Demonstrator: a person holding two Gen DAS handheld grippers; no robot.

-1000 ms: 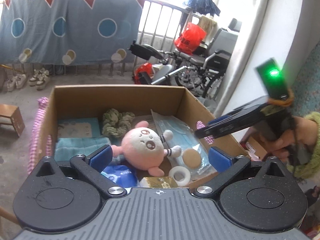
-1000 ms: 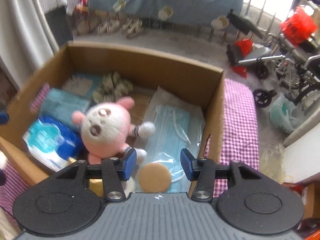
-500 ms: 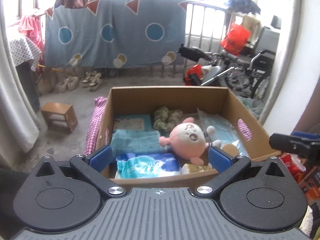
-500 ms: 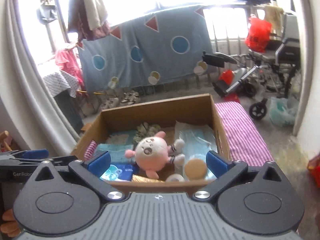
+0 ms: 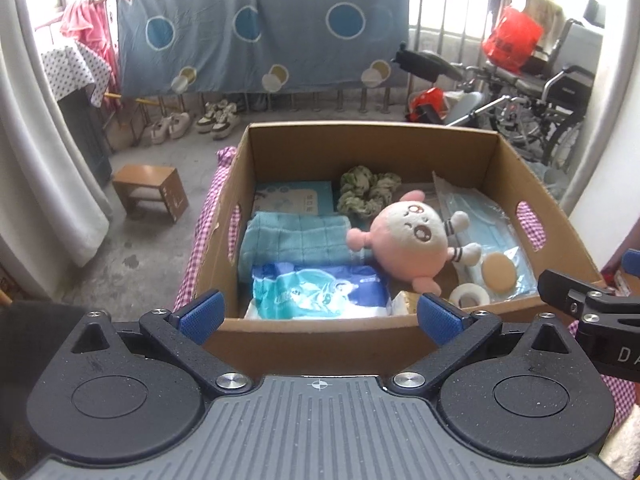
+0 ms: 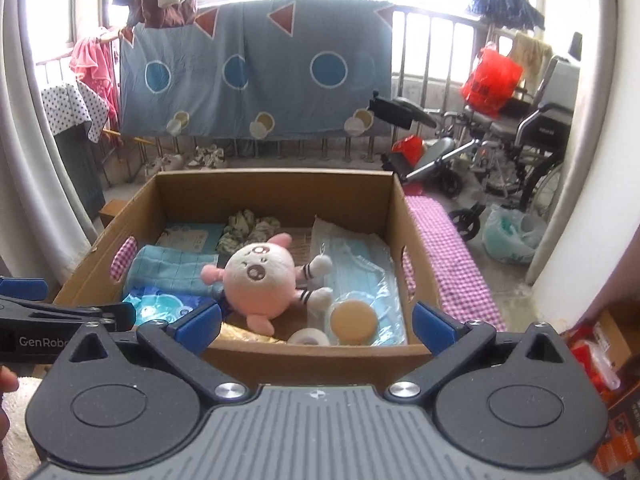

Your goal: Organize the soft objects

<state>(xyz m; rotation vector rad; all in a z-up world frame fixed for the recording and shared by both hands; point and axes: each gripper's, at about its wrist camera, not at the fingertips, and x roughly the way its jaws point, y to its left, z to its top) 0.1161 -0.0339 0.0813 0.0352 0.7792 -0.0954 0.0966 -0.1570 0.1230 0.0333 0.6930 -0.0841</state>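
Note:
A cardboard box [image 5: 280, 148] [image 6: 280, 186] holds a pink plush toy [image 5: 412, 244] [image 6: 260, 280], a folded teal towel [image 5: 296, 240] [image 6: 172, 270], a blue tissue pack [image 5: 320, 292] [image 6: 168, 306], a green scrunchie [image 5: 368, 194] [image 6: 248, 230], bagged blue masks [image 5: 492, 216] [image 6: 356, 272], a tan round puff [image 5: 498, 272] [image 6: 354, 318] and a white tape roll [image 5: 470, 294] [image 6: 308, 338]. My left gripper [image 5: 320, 316] is open and empty in front of the box's near wall. My right gripper [image 6: 316, 322] is open and empty, also in front of the box.
The box rests on a pink checked cloth [image 6: 448, 256] [image 5: 208, 216]. A small wooden stool [image 5: 150, 186] stands on the floor at left. A wheelchair [image 6: 512, 152] and red bag [image 6: 490, 82] are at back right. A blue sheet [image 5: 256, 28] hangs on the railing.
Both grippers have pulled back and up out of the box. The right gripper's jaws have opened wide. The plush toy lies in the box where it was.

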